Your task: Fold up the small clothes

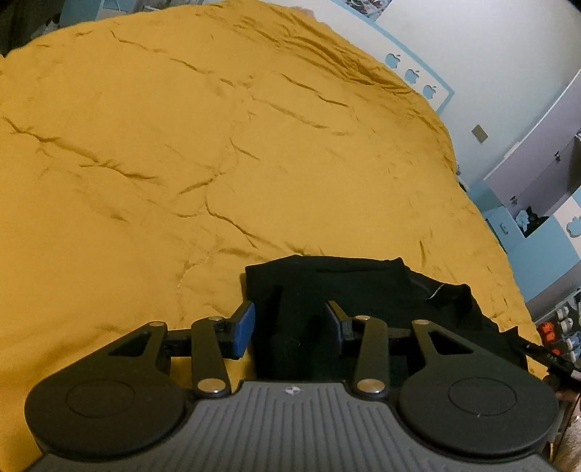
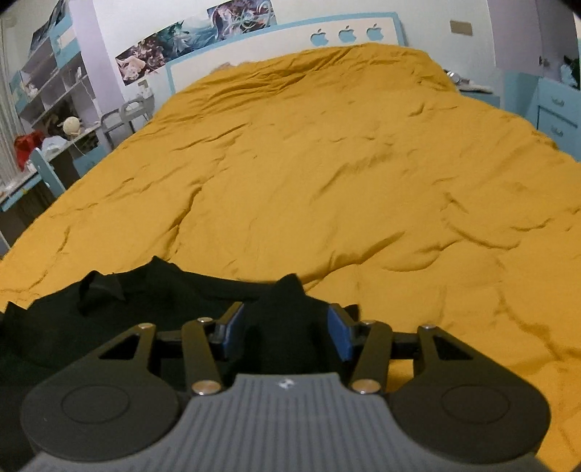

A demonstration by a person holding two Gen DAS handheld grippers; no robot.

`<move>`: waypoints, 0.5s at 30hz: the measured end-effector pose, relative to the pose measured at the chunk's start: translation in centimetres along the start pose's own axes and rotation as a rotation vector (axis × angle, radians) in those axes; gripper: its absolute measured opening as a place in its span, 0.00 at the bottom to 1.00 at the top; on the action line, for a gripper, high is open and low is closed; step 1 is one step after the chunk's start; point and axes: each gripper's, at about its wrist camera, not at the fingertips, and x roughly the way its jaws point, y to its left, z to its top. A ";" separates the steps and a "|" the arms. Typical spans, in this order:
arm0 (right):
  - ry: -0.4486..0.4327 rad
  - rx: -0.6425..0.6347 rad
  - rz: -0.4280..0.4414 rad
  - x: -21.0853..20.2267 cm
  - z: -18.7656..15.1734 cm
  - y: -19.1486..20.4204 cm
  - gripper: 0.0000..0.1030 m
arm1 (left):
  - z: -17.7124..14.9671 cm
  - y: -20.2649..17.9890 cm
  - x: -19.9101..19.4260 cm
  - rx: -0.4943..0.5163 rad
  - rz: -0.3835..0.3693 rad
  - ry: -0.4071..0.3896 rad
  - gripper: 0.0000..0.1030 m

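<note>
Black garment [image 1: 348, 290], one item, lies crumpled at the near edge of the bed's mustard cover [image 1: 181, 145]. Left gripper [image 1: 294, 323] stands released, cloth between its two blue pads, untouched. Right gripper [image 2: 287, 326] likewise released over a raised fold. Beyond, three apple cut-outs [image 2: 348, 34] mark the headboard.
</note>
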 end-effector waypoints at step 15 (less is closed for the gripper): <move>-0.157 0.028 -0.038 -2.1 0.3 0.7 0.05 | 0.9 -0.9 -2.2 0.020 -0.046 -0.191 0.04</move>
